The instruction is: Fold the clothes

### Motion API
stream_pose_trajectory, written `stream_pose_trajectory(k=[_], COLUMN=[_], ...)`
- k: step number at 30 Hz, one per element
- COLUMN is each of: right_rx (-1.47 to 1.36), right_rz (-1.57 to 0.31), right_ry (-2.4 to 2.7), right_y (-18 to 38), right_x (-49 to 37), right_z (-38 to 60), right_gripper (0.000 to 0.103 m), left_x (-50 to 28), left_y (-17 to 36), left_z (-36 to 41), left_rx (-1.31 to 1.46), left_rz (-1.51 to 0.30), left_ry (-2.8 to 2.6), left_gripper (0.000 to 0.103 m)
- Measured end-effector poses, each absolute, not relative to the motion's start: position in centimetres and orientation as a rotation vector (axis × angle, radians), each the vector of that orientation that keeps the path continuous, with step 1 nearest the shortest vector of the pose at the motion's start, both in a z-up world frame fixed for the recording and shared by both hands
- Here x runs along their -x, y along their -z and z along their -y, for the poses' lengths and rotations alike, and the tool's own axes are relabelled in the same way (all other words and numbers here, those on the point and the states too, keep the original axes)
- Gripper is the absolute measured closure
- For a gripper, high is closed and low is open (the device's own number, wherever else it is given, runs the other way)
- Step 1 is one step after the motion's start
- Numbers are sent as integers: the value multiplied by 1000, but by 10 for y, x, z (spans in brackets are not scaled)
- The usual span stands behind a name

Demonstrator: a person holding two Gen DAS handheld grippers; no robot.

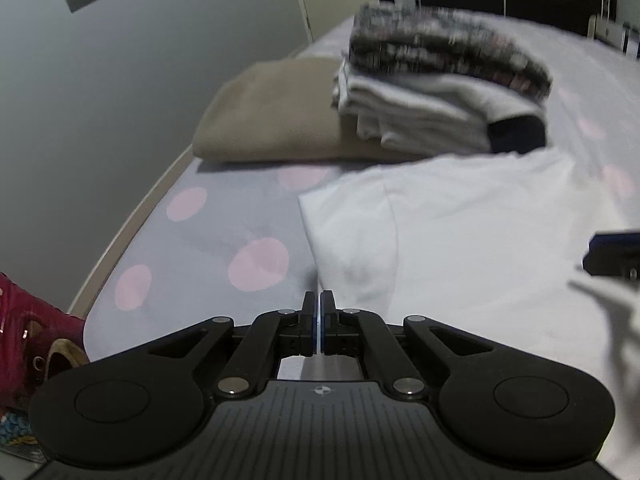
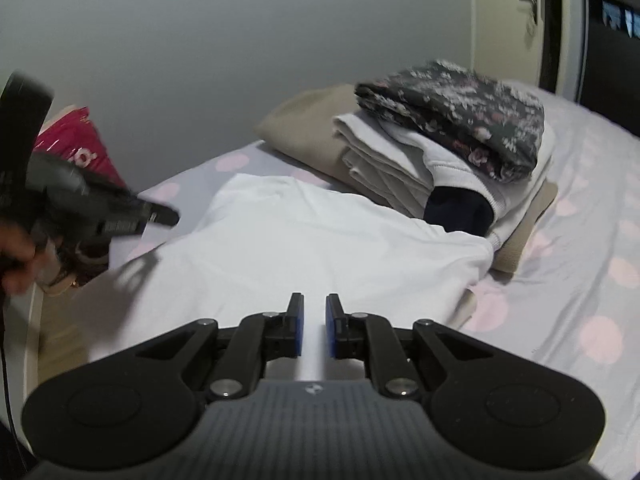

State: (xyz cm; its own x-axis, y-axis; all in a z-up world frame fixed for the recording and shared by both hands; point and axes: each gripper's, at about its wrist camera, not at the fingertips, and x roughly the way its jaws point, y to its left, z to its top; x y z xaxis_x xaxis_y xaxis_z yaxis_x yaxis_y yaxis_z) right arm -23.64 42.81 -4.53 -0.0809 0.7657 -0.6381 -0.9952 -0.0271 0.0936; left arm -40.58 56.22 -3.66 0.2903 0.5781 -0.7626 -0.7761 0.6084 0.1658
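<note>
Right wrist view: polka-dot bed [image 2: 580, 280] against grey wall [image 2: 160, 60]; white garment [image 2: 300, 240] spread just before folded stack [image 2: 440, 140]. Left claw [image 1: 319, 312] clenched, empty; right claw [image 2: 314, 320] released above garment. Stack blurred in left view.

We see a dim room under soft, cool indoor light with no glare. In the left wrist view the pile of folded clothes [image 1: 440, 80] is smeared by motion blur; in the right wrist view the left hand-held gripper [image 2: 160, 214] is blurred too and throws a soft shadow on the white garment [image 2: 320, 240]. Fisheye bending curves the bed [image 1: 132, 216] edge, and the corners go black.
</note>
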Motion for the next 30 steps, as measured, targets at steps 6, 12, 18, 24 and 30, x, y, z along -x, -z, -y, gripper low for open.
stream_pose_trajectory(k=[6,12,18,24,30], right_rx=[477,486,381,277,191], right_rz=[-595,-592,-674,-664,-751], right_ry=[-1560,-1526,-1509,-1467,-1418], right_y=[52,65,57,50,52], right_x=[254,261,248,218,165], right_z=[-393,-392,-377,-372,-411], right_gripper=[77,77,76,76,80], left_x=[409,402,406,408,392], left_y=[32,62,61,48,44], left_z=[-524,-523,-513,-498,-511], left_rx=[297,315,289,294,331], left_rz=[-883,-965,-935,-846,-839], left_ry=[-804,-815,-843,-890,-899], left_gripper=[103,103,103,101,101])
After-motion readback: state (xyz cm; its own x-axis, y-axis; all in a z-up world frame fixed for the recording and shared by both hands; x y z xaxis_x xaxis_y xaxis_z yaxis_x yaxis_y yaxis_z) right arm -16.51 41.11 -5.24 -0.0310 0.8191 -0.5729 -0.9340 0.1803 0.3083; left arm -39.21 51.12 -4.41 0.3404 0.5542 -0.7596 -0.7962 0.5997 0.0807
